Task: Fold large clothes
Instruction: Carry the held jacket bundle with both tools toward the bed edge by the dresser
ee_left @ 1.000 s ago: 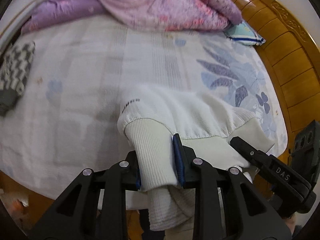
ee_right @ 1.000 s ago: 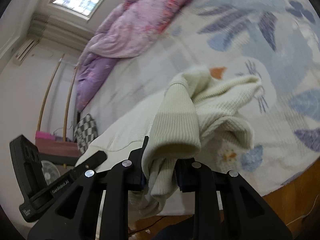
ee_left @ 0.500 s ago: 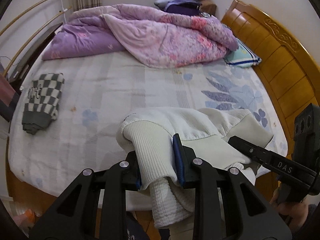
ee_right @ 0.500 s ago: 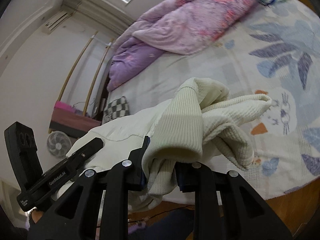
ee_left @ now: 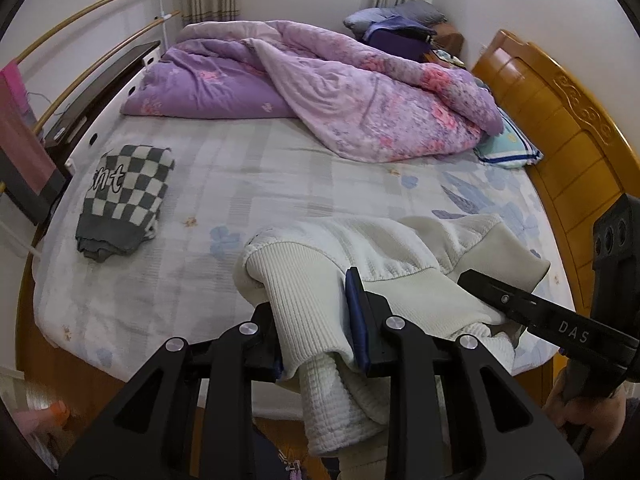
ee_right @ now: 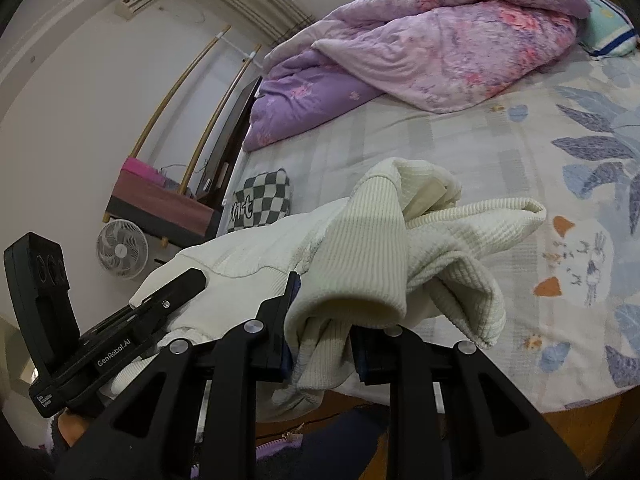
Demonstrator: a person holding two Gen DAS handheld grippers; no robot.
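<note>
A cream knitted sweater (ee_left: 404, 252) hangs bunched between both grippers above the near edge of the bed. My left gripper (ee_left: 316, 320) is shut on a ribbed band of the sweater. My right gripper (ee_right: 324, 320) is shut on another ribbed band of the sweater (ee_right: 372, 248), and loose folds droop to its right. The right gripper shows at the right of the left wrist view (ee_left: 540, 316), and the left gripper shows at the left of the right wrist view (ee_right: 120, 332). The lower part of the sweater hangs below the fingers, hidden.
The bed (ee_left: 280, 168) has a pale floral sheet. A folded checkered garment (ee_left: 124, 196) lies at its left. A purple and pink quilt (ee_left: 340, 92) is heaped at the far side, beside a pillow (ee_left: 508, 148). A wooden headboard (ee_left: 560, 120) stands right. A fan (ee_right: 122, 248) stands on the floor.
Both grippers have lifted and pulled back from the bed with the sweater held, so more of the room and the checkered garment come into view.
</note>
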